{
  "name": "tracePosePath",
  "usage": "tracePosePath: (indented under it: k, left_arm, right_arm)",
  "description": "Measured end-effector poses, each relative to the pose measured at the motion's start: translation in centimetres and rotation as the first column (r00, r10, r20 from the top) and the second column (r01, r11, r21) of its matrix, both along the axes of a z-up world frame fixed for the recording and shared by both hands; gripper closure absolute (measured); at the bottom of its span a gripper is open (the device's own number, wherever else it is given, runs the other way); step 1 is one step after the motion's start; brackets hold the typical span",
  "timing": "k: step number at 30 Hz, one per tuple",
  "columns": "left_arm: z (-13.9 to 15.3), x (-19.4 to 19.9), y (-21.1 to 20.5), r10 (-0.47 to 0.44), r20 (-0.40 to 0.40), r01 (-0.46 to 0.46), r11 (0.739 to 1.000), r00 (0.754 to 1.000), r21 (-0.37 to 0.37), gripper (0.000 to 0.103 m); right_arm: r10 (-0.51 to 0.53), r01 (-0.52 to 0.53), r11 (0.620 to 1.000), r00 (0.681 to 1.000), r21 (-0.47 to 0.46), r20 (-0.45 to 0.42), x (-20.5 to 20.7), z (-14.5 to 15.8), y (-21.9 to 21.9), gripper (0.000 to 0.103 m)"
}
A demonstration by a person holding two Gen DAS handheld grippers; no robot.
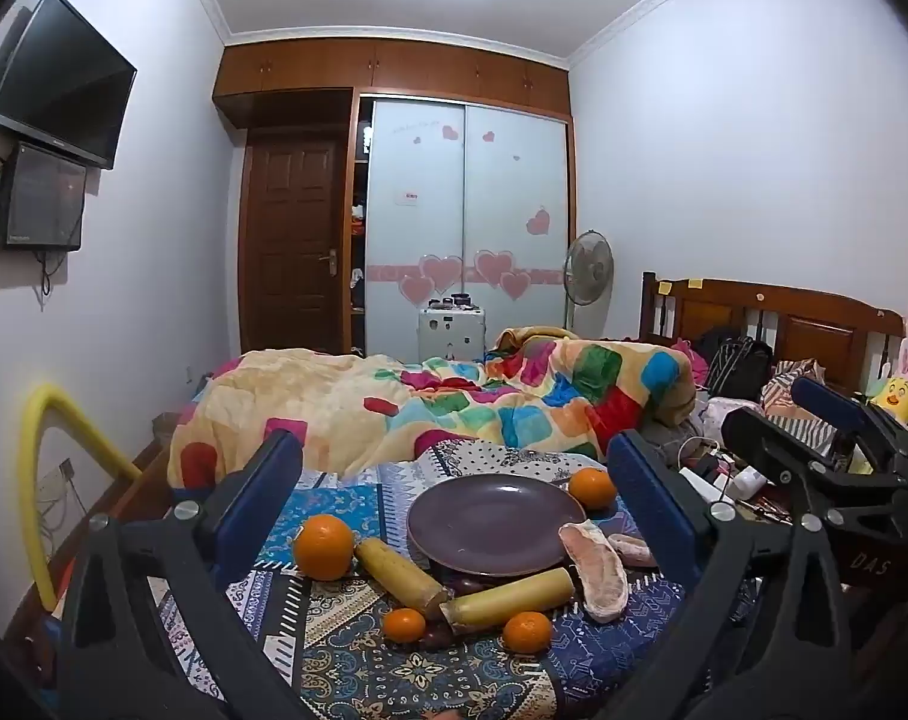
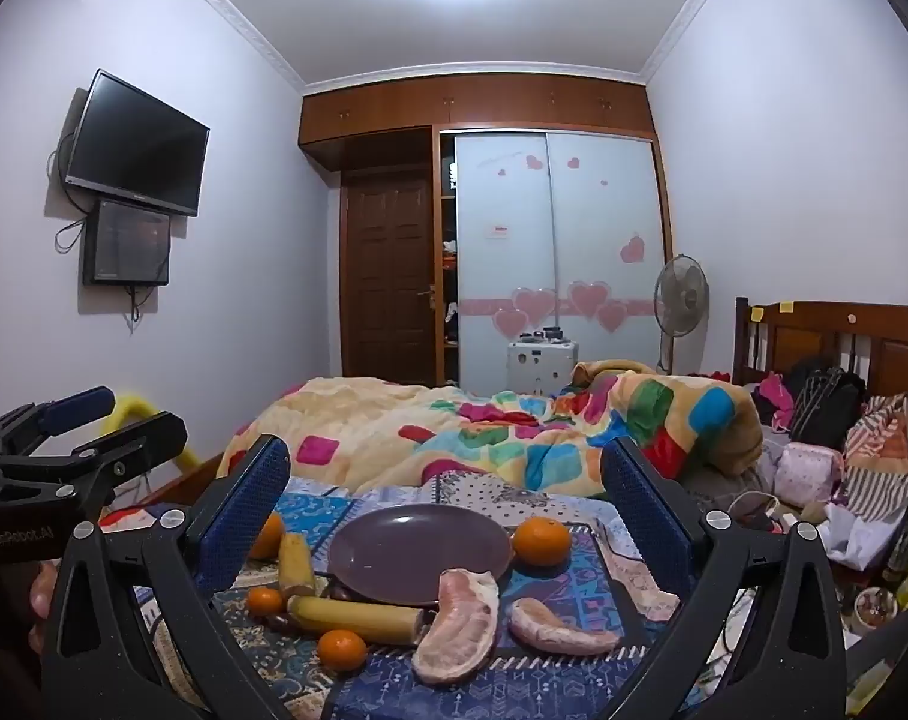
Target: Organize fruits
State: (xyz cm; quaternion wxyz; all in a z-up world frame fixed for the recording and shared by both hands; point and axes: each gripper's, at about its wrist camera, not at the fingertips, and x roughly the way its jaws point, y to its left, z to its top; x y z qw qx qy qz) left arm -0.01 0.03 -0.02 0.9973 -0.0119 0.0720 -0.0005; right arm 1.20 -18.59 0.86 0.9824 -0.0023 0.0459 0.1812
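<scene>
Blue-padded fingers [image 1: 652, 498] of the left gripper [image 1: 454, 480] frame the left wrist view, spread wide with nothing between them. On the patterned cloth [image 1: 334, 660] ahead, a small tangerine [image 1: 403, 624] and another tangerine [image 1: 527, 631] lie nearest, with two peeled banana-like pieces [image 1: 508, 599] crossing just behind them. A pomelo segment [image 1: 595, 576] leans against the right rim of the empty purple plate [image 1: 490, 519]. A large orange [image 1: 323, 546] sits left of the plate, and another orange [image 1: 592, 487] beyond its right edge. The right gripper's black frame [image 1: 826, 456] shows at far right. A colourful blanket [image 1: 454, 402] covers the bed behind.

Seen from the right wrist, the right gripper [image 2: 445, 495] likewise stands released, holding nothing. One pomelo segment [image 2: 457, 624] touches the plate's [image 2: 418, 546] near rim; a second segment [image 2: 559, 630] lies just right of it. Tangerines [image 2: 342, 650] and the banana-like pieces [image 2: 358, 615] lie left of the plate, one orange [image 2: 541, 540] at its right. The left gripper [image 2: 64, 432] appears at far left, above a hand [image 2: 41, 600].
</scene>
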Motion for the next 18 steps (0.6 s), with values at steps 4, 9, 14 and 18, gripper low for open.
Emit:
tracePosePath:
  k: [4,9,14,18]
  left_arm:
    - [0.0,-0.2,-0.2,-0.015,0.009,0.015,1.0,1.0,0.009,0.0]
    - [0.0,0.0,0.1,0.005,-0.01,-0.005,1.0,1.0,-0.003,0.0]
    - [-0.2,-0.1,0.1,0.004,-0.011,-0.004,1.0,1.0,-0.002,0.0]
    - [-0.4,0.0,0.2,0.011,-0.013,-0.011,1.0,1.0,-0.01,0.0]
  right_arm:
    - [-0.002,0.002,1.0,1.0,-0.003,-0.004,0.0,-0.1,-0.1,0.0]
    - [-0.002,0.002,1.0,1.0,-0.003,-0.009,0.1,0.4,0.5,0.0]
    - [0.0,0.0,1.0,1.0,-0.003,-0.003,-0.1,0.2,1.2,0.0]
    - [0.006,-0.006,1.0,1.0,0.006,-0.001,-0.4,0.2,0.9,0.0]
